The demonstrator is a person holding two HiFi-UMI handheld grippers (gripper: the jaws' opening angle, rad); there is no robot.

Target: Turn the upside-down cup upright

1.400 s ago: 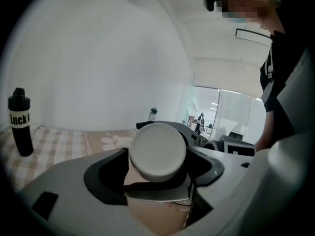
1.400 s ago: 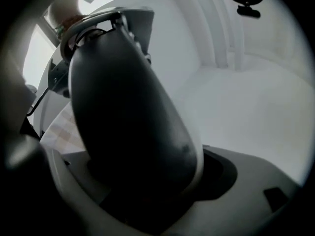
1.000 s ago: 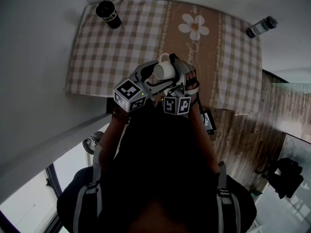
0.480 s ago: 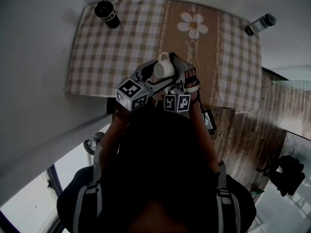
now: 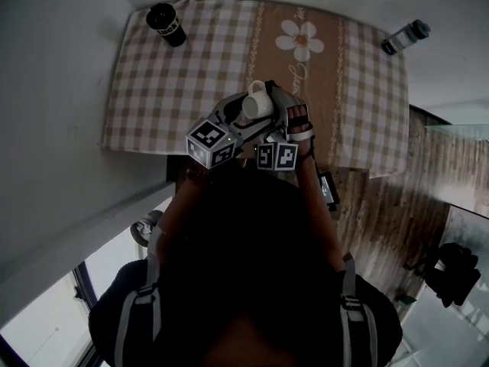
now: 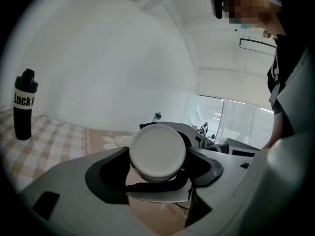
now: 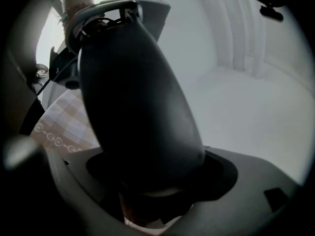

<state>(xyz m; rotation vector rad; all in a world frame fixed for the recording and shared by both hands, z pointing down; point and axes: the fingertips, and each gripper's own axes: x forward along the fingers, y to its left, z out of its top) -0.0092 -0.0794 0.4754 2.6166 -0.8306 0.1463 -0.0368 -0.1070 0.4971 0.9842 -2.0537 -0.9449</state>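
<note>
Held aloft over the bench (image 5: 153, 90), between both tools: cup (image 5: 257, 105), base turned toward the left gripper (image 6: 157, 163), fingers (image 6: 106, 176) pinching its sides; right gripper (image 7: 157, 181) clamped too, apparently on the same cup, visible there only as a dark, shadowed body. Best to roll both wrists together, slowly; no letting go before mouth-up and set down on the bench. From the left gripper view alone: flat white base, black bottle (image 6: 24, 104) upright; from the head view alone: handle pointing away, second bottle (image 5: 405, 37) by the far right corner.
</note>
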